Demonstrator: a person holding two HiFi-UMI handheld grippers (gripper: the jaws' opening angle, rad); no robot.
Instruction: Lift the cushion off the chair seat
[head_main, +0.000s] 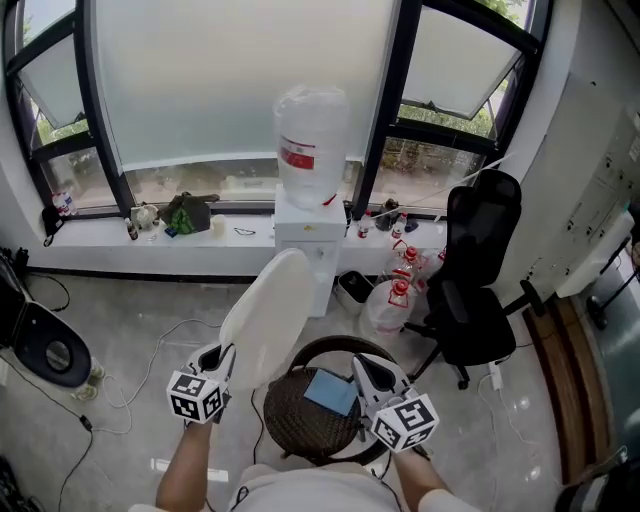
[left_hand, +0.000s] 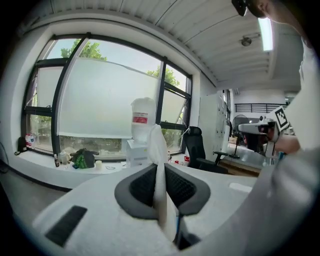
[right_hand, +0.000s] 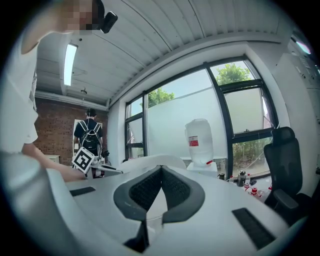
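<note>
1. Glass fills the far wall: a big dark-framed window with a frosted middle pane and green leaves showing at the sides.
2. Off to your right, a black office chair stands on the pale floor, well apart from the action.
3. Dead ahead under the window, the white water dispenser carries its clear bottle with the red label.
4. Now the cushion: white and oval, up in the air and tilted on edge. It's clear of the seat and leans away from you toward the dispenser (the lower end is the one in your left gripper).
5. Below it, the round dark wicker chair seat sits right beneath you, ringed by a dark curved frame.
6. Your left gripper is clamped tight on the cushion's edge. The white rim is pinched between both dark pads and rises above them.
7. Your right gripper has its jaws pressed together at the tips with nothing between them. It hovers over the seat's right side, apart from the cushion.
8. Smallest of all, a blue square lies flat on the wicker, just beside your right gripper.
</note>
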